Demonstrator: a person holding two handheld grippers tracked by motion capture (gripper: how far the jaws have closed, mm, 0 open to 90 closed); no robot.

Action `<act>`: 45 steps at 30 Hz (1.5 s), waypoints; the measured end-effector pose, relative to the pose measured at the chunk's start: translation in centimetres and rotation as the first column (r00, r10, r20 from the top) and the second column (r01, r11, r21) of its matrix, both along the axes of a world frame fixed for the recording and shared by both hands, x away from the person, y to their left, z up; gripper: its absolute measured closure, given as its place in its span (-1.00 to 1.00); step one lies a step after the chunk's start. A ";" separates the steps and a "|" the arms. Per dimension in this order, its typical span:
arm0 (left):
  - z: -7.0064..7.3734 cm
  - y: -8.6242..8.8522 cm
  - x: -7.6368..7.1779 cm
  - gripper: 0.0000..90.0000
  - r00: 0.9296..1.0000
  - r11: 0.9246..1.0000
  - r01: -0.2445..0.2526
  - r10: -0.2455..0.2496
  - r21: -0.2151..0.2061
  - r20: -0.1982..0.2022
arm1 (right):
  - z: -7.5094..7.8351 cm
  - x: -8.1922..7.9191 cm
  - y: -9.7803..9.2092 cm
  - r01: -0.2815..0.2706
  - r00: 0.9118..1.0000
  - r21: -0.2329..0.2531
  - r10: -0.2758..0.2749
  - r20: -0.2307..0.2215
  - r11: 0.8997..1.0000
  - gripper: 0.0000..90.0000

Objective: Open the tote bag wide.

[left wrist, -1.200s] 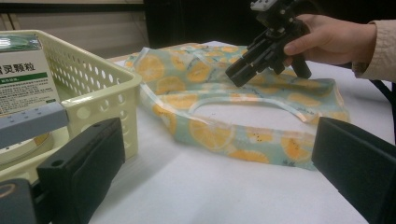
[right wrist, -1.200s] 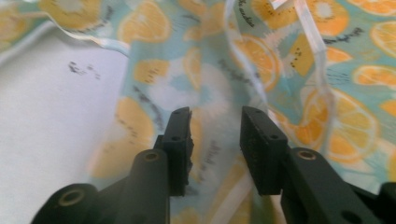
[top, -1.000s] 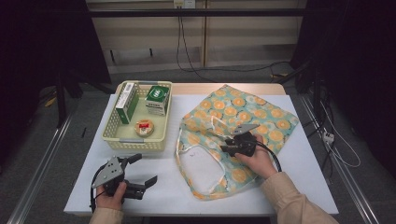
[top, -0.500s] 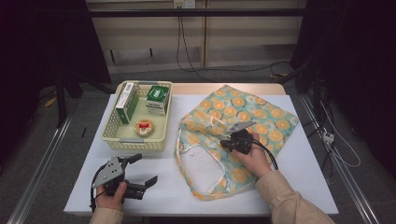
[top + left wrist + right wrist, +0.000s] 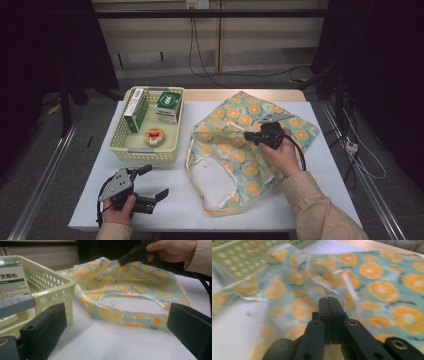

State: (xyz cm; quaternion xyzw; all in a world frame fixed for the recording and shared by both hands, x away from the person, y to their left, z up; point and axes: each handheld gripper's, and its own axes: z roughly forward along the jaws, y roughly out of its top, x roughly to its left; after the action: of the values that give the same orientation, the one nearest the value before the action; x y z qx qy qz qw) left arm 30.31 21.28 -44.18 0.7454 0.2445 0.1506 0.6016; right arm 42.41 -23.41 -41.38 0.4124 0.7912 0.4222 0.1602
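A teal cloth bag printed with orange slices (image 5: 235, 155) lies on the white table, right of centre. My right gripper (image 5: 248, 137) hovers over its middle, shut on the bag's upper layer near a pale handle strip (image 5: 348, 281). The cloth rises like a tent to the jaw tips (image 5: 121, 262). In the right gripper view the two jaws are pressed together (image 5: 329, 299) against the fabric (image 5: 382, 290). My left gripper (image 5: 156, 180) rests near the table's front left, open and empty. Its jaws (image 5: 116, 325) frame the bag's open mouth (image 5: 125, 300).
A cream perforated basket (image 5: 145, 155) stands at the back left, close to the left gripper (image 5: 50, 287). It holds a tall green-white box (image 5: 135, 110), a second green box (image 5: 168, 106) and a small round tin (image 5: 154, 136). Cables trail on the floor beyond the table.
My right gripper has moved a little away from me and upward, drawing the bag's top layer with it. The left gripper has stayed where it was.
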 end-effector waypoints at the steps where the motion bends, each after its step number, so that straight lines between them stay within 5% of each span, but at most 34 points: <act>1: 0.0 0.0 0.0 -0.94 1.000 1.000 0.000 0.000 0.000 -0.001 | -0.4 0.3 -0.4 0.020 1.000 -0.003 -0.020 -0.009 1.000 1.00; 6: 0.0 0.1 0.1 -0.94 1.000 1.000 0.000 0.000 -0.004 -0.002 | -2.6 1.0 -1.3 0.064 0.997 -0.014 -0.065 -0.048 0.998 1.00; 11: 0.0 0.1 0.1 -0.94 1.000 1.000 0.001 -0.001 -0.007 -0.001 | -4.0 1.1 -0.6 0.052 0.997 -0.046 -0.055 -0.062 0.998 0.93; 19: 0.0 0.1 0.0 -0.95 1.000 1.000 -0.001 0.001 -0.007 -0.002 | -5.1 0.5 1.1 -0.011 0.998 -0.032 0.009 -0.070 0.999 0.33; 24: 0.0 0.1 0.0 -0.95 1.000 1.000 -0.002 0.002 -0.005 -0.002 | -5.1 0.0 2.0 -0.029 0.999 -0.097 0.025 -0.042 0.995 0.10; 28: 0.0 0.1 0.0 -0.95 1.000 1.000 -0.003 0.003 -0.004 -0.001 | -5.0 -0.1 2.3 -0.021 0.999 -0.119 0.017 -0.038 0.993 0.17; 36: 0.2 0.4 -0.1 -0.95 1.000 1.000 -0.009 0.009 0.007 0.002 | -5.1 0.3 1.7 -0.006 0.999 -0.090 0.002 -0.040 0.996 0.91; 45: 0.6 0.1 0.3 -0.95 1.000 1.000 -0.010 0.009 -0.008 -0.018 | -4.7 0.5 1.4 0.003 0.996 -0.045 -0.007 -0.089 0.999 1.00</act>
State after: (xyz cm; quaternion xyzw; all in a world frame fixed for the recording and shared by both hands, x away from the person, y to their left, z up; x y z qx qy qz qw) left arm 30.56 21.39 -43.55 0.7430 0.2539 0.1459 0.6018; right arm 42.96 -22.00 -46.11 0.4292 0.8057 0.3852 0.1351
